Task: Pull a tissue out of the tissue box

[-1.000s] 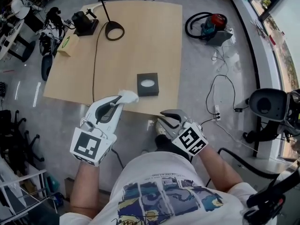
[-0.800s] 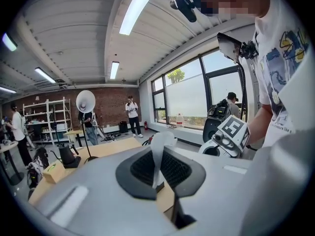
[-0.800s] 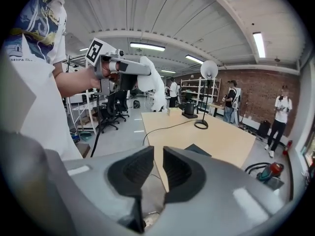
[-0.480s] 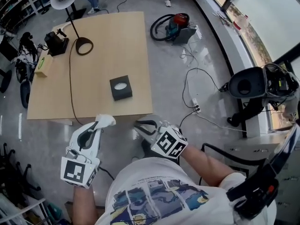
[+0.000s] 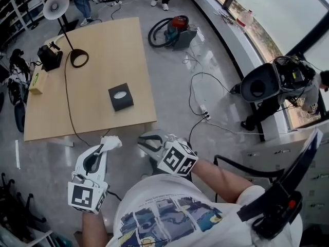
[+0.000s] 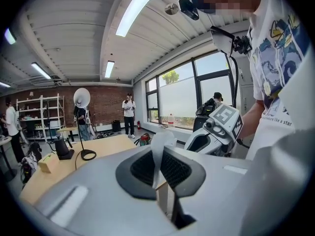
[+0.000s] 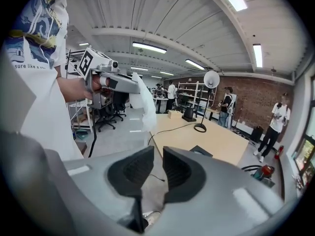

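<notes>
The black tissue box point(image 5: 121, 96) sits on the wooden table point(image 5: 87, 40), near its front right corner, with white tissue showing in its opening. My left gripper point(image 5: 109, 146) is off the table over the grey floor, shut on a white tissue point(image 5: 112, 142) that sticks up between the pads point(image 6: 142, 168). The tissue point(image 6: 160, 142) stands upright in the left gripper view. My right gripper point(image 5: 144, 140) is beside it, also over the floor, jaws nearly together with nothing between them. In the right gripper view the tissue point(image 7: 142, 102) hangs from the left gripper point(image 7: 118, 82), and the box point(image 7: 202, 151) is beyond.
On the table stand a desk lamp point(image 5: 77, 58) with a black cable, a black device point(image 5: 50, 58) and a small yellowish box point(image 5: 37, 81). A vacuum cleaner point(image 5: 177, 27) and loose cables point(image 5: 200, 107) lie on the floor to the right. People stand at the far end.
Both grippers have drawn back from the table's front edge and now hang over the floor. The tissue stays in the left gripper. The box has not moved on the table.
</notes>
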Demonstrator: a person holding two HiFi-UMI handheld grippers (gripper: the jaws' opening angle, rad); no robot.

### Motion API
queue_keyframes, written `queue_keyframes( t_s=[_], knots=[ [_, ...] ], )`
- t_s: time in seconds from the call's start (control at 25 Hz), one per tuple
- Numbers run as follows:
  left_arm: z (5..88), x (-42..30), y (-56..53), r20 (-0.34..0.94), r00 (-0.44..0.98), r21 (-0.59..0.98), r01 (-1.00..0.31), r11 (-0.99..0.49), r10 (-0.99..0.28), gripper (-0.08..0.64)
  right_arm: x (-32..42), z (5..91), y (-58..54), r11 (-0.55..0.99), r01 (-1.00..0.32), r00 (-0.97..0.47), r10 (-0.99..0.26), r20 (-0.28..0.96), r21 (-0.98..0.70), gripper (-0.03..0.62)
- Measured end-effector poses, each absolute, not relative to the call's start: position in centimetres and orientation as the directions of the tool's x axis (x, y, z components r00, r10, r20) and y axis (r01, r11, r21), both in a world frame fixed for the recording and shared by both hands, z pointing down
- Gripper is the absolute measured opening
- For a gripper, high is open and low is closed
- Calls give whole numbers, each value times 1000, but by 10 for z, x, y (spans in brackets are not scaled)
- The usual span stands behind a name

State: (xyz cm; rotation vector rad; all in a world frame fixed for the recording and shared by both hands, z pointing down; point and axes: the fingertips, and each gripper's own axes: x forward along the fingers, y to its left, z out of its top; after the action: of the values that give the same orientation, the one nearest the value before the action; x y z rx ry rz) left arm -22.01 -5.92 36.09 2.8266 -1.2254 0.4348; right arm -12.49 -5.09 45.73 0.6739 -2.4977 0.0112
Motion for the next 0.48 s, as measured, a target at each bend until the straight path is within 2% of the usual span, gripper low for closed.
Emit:
queue_keyframes(
  t_s=[0.48],
  knots=[
    [368,-231,-32,278,655,-80,-713,-697,-702,6,-142,433,-24,861,-481,-735,-500,459,168,51]
  ],
)
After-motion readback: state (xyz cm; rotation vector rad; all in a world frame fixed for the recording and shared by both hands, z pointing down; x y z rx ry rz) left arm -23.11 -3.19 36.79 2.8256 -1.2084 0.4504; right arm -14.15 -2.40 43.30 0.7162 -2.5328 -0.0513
